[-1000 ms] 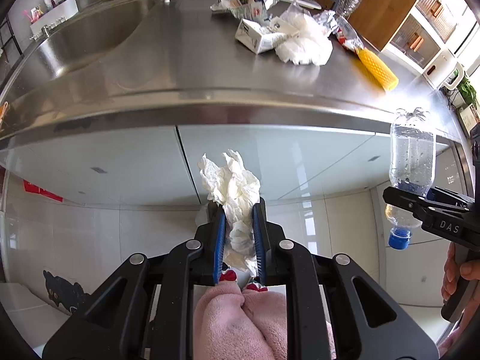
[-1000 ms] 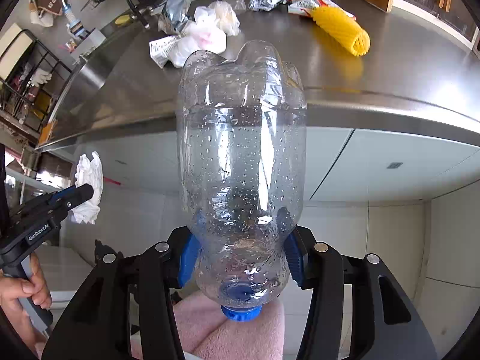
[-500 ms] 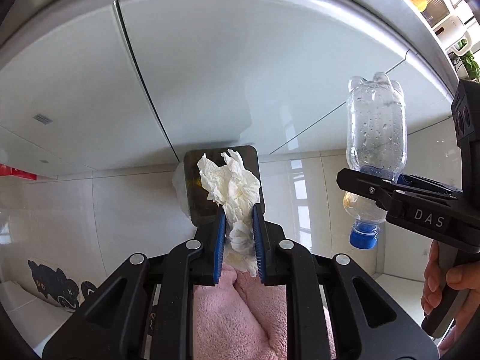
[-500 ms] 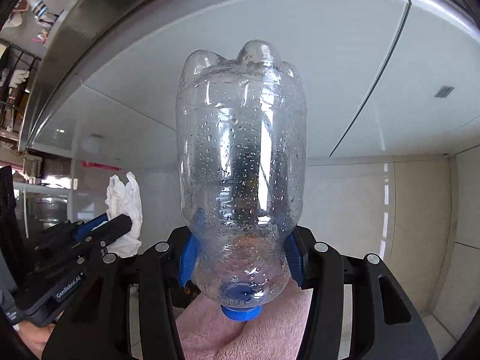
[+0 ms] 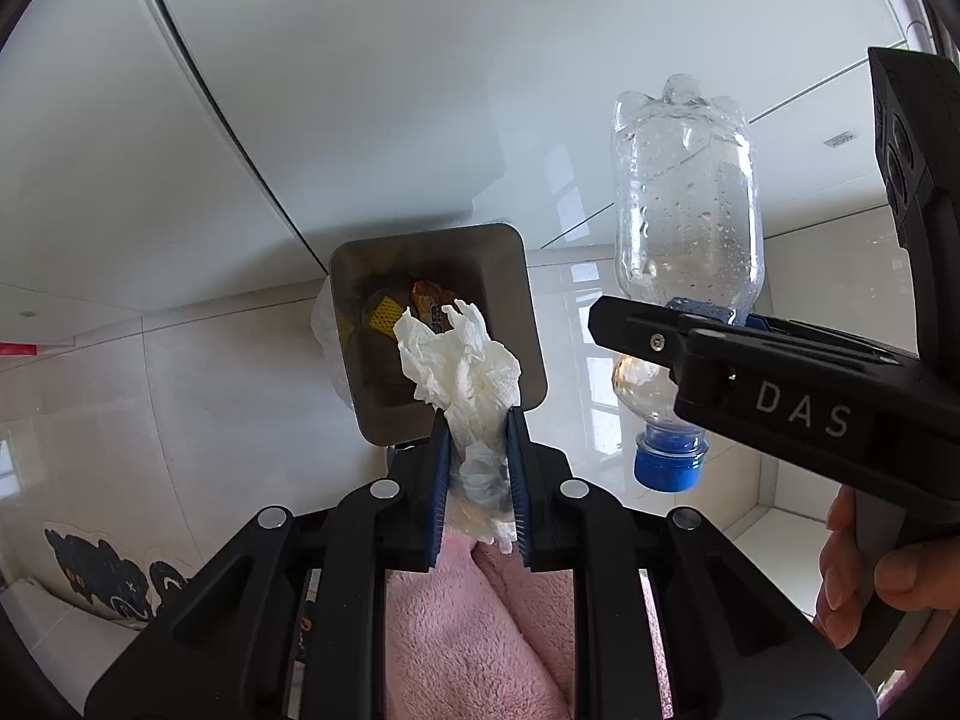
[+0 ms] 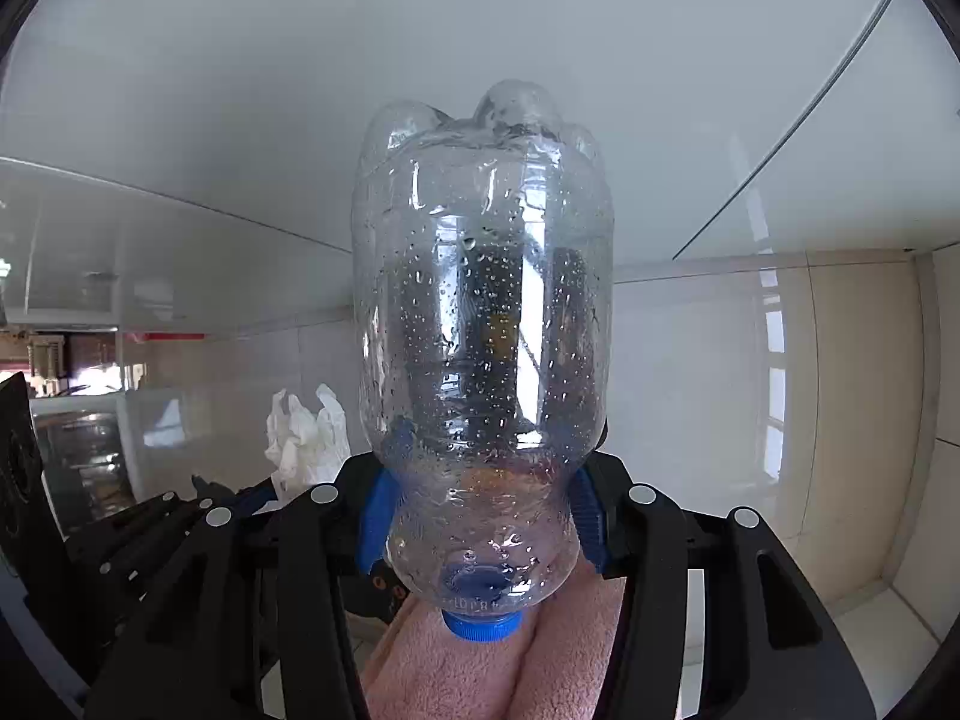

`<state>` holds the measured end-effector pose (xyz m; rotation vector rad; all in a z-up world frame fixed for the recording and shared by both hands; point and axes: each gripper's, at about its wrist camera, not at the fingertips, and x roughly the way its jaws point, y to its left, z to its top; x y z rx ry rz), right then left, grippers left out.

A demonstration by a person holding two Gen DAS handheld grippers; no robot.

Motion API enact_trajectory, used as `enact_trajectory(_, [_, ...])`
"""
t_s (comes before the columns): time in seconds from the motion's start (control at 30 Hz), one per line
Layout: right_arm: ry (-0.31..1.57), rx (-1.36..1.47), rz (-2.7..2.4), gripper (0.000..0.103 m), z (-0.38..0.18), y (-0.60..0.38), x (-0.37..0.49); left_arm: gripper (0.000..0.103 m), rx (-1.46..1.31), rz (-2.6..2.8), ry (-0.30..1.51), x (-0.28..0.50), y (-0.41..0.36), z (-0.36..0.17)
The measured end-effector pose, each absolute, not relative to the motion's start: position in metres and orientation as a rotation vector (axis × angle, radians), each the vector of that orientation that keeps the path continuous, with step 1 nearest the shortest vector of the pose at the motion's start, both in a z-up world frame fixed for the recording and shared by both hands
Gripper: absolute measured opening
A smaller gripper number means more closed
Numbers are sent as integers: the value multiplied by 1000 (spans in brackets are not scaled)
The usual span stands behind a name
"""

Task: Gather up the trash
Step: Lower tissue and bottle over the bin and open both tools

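Both your hands have dropped from the surface's level down toward the floor, so the trash bin (image 5: 444, 336) now sits right under your left tool (image 5: 474, 420), ready for a drop. That tool is nearly closed, pinching the crumpled paper towel (image 5: 462, 372) above the bin's near edge. Your right tool (image 6: 480, 516), half open, grips the upside-down plastic bottle (image 6: 480, 330), right of the bin.
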<state>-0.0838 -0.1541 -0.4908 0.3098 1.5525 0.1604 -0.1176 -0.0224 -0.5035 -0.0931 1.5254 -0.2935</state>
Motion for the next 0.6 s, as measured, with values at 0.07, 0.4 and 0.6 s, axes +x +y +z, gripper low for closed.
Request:
enact_trajectory(0.07, [1561,320,150,51,-497,-155,-82,18,-93,-293,1536,-117,-23,-509])
enact_trajectory(0.4, [1551,368,120,68,-490,-167,-85,56,-116,-261,1544,-104,-16,-509])
enact_trajectory(0.6, [1539,348,111,69,-478,-165,-83,69,-107,-231,1523,-103,-11,-490])
